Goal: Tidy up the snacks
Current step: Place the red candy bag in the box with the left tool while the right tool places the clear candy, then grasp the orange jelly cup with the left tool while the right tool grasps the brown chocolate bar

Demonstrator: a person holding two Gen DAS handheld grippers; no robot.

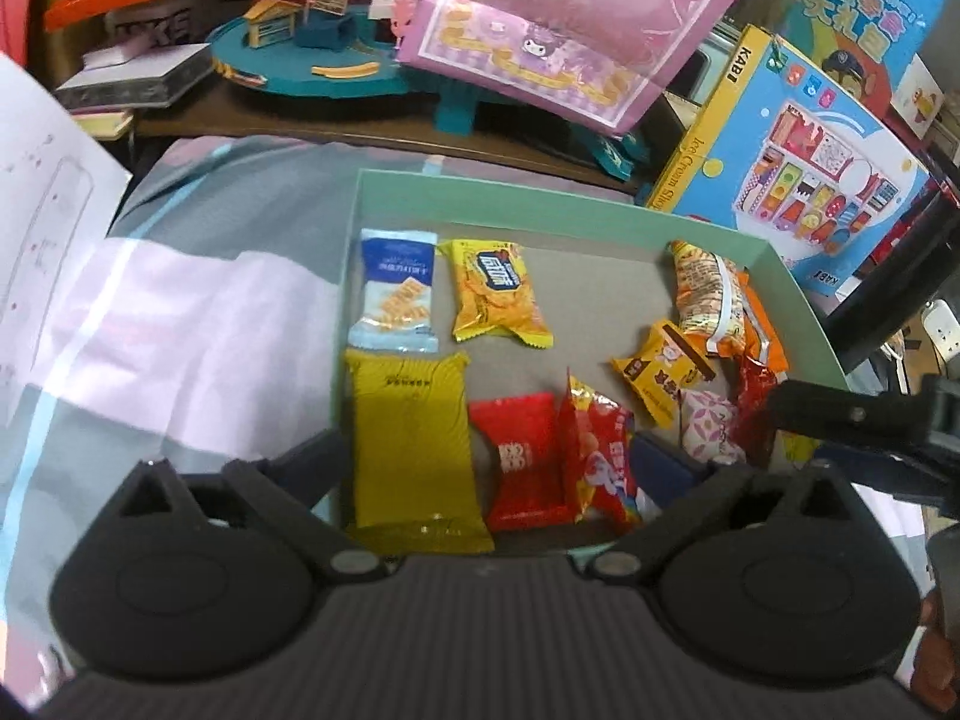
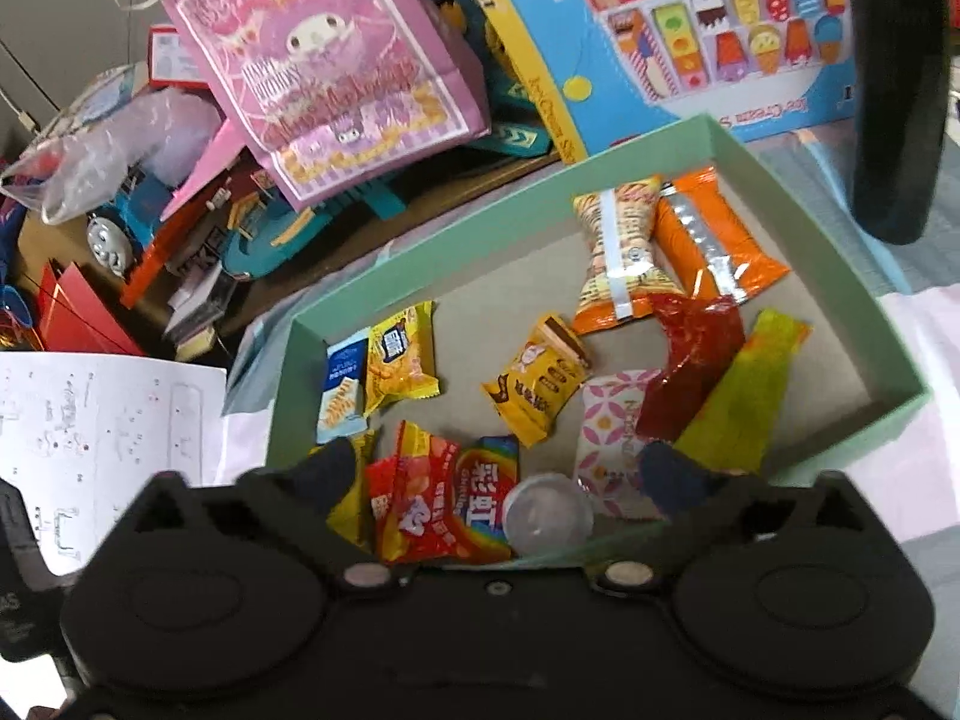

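Both the left gripper (image 1: 492,456) and right gripper (image 2: 510,474) hang over the near edge of the green box (image 1: 480,195), fingers spread wide and grasping nothing. The snacks lie inside: a blue-white packet (image 1: 396,291) toward the far left corner, orange packets (image 2: 714,234) by the far right wall. A small clear cup (image 2: 547,513), possibly jelly, sits at the near edge.

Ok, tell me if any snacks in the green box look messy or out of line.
Left side of the green box is tidy: blue-white packet and yellow packet lie flat and aligned. On the right, the red wrapper, lime packet and orange packet overlap askew.
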